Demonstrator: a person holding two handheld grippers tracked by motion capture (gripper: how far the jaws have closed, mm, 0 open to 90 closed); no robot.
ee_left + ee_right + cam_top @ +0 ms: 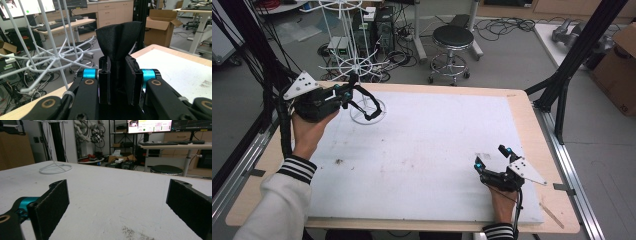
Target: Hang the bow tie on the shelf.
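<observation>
My left gripper (348,93) is raised over the table's far left corner, shut on a black fabric piece (368,106). The fabric hangs from it as a thin loop over the ring base of a white wire rack (362,119). In the left gripper view the fabric (120,37) fans out above the closed jaws of my left gripper (117,72), and the rack's wire arms (53,58) stand just to the left. My right gripper (492,157) rests low at the near right of the table. Its pads (53,202) stand wide open with nothing between them.
The table (522,107) carries a white mat (432,150) with a few dark specks. The rack's base ring (55,168) shows far off in the right gripper view. A black stool (453,37), cables and a cardboard box (619,65) lie beyond the table.
</observation>
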